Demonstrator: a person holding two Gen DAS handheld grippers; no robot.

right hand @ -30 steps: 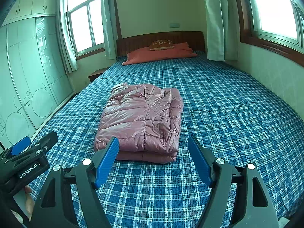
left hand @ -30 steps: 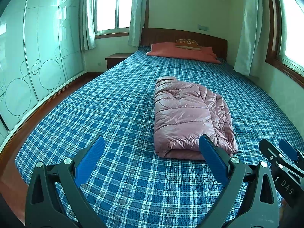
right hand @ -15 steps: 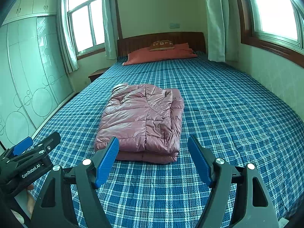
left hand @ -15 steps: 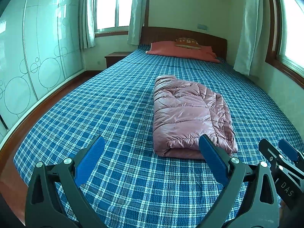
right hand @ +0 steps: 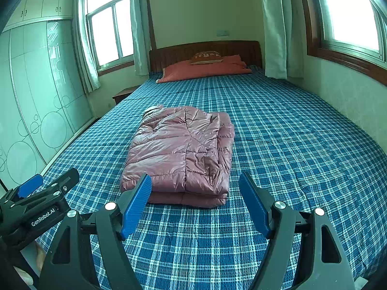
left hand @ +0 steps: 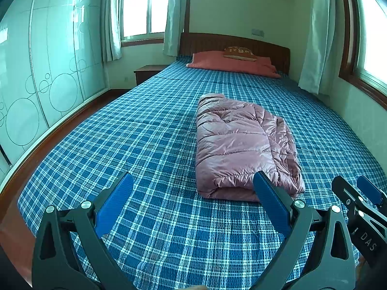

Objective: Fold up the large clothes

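Note:
A pink quilted down jacket (left hand: pixel 239 145) (right hand: pixel 183 152) lies folded into a thick rectangle on the blue plaid bed (left hand: pixel 135 145) (right hand: pixel 290 145). My left gripper (left hand: pixel 193 183) hovers over the bed's near end, open and empty, short of the jacket's near edge and to its left. My right gripper (right hand: pixel 194 181) is open too, with nothing between its blue pads, held just before the jacket's folded near edge. Each gripper shows at the side of the other's view, the right gripper (left hand: pixel 362 200) at the right edge and the left gripper (right hand: pixel 41 193) at the left.
A red pillow (left hand: pixel 232 64) (right hand: pixel 205 71) and a small brown cushion (left hand: pixel 239 52) lie at the wooden headboard. A glass-door wardrobe (left hand: pixel 36 84) lines the left wall, with a nightstand (left hand: pixel 147 72) by the window. Curtains (left hand: pixel 314 48) and a wall border the bed's right side.

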